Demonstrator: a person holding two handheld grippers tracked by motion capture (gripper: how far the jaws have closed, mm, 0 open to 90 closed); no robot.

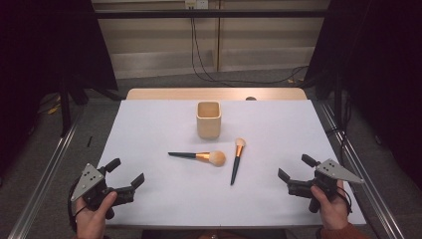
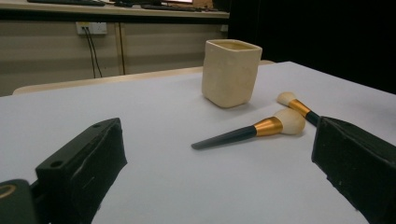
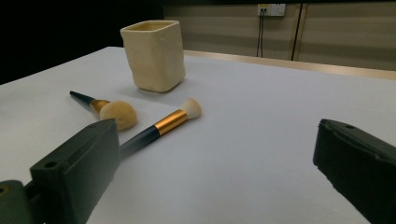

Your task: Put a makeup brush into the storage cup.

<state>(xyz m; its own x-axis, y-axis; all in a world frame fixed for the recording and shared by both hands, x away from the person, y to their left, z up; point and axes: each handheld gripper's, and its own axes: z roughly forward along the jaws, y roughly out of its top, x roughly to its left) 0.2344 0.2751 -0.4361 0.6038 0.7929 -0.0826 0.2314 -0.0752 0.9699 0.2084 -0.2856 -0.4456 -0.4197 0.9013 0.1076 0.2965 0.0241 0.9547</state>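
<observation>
Brushes lie mid-table on the white table (image 1: 149,129): a fluffy brush (image 1: 198,157) lying crosswise and a slim brush (image 1: 237,160) just right of it, both in front of the upright cream cup (image 1: 208,119). The left gripper (image 1: 126,175) and the right gripper (image 1: 294,168) rest near the front corners, well apart from the brushes, both with jaws spread wide and nothing between them.

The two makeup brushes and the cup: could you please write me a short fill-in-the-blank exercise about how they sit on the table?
1. The cream cup stands ____ on the white table.
2. The number of brushes lying on the table is ____.
3. The large-headed brush lies on the ____ gripper's side of the slim brush.
4. Both the left gripper and the right gripper have jaws that are ____.

Missing words: upright; two; left; open
</observation>
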